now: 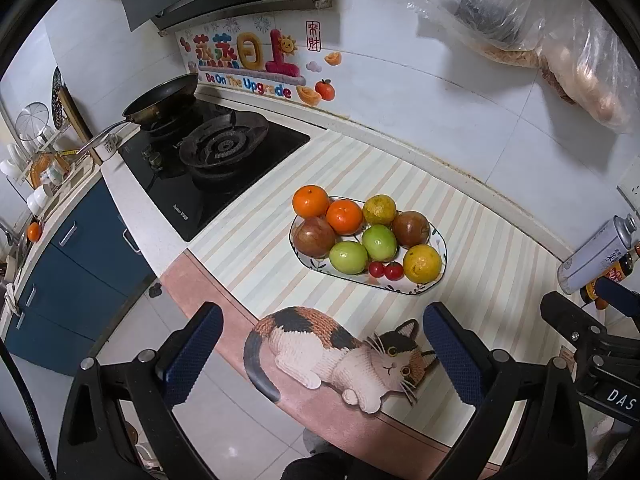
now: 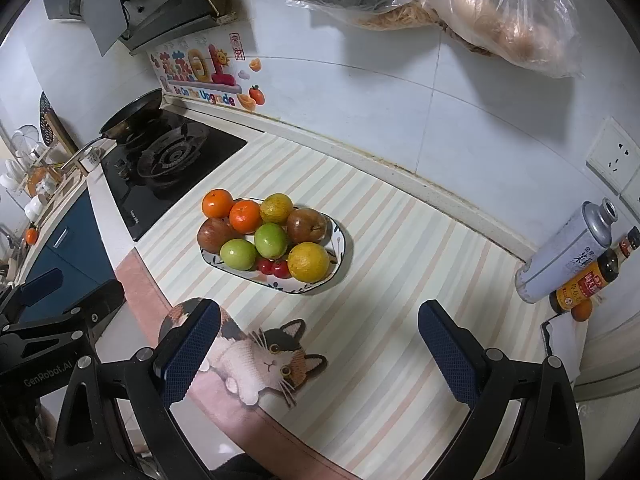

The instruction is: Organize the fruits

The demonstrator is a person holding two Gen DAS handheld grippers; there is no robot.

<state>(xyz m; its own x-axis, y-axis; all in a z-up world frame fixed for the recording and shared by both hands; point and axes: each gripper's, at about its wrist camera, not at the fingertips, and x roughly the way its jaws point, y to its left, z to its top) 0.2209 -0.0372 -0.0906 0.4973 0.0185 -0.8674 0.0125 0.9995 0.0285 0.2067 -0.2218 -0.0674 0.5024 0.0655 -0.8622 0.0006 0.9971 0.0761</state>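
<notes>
Striped mat (image 1: 472, 248): stove (image 1: 208, 160) beside plate (image 1: 438, 240).

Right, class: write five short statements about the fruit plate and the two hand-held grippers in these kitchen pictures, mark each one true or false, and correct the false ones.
1. The plate holds two green fruits. True.
2. The left hand-held gripper is shut on an orange. False: it is open and holds nothing.
3. Two small red cherry tomatoes lie on the plate's near side. True.
4. The plate stands on the gas stove. False: it stands on the striped mat, beside the stove.
5. The right hand-held gripper is touching the fruit. False: it is open, apart from the plate, on the near side.
</notes>
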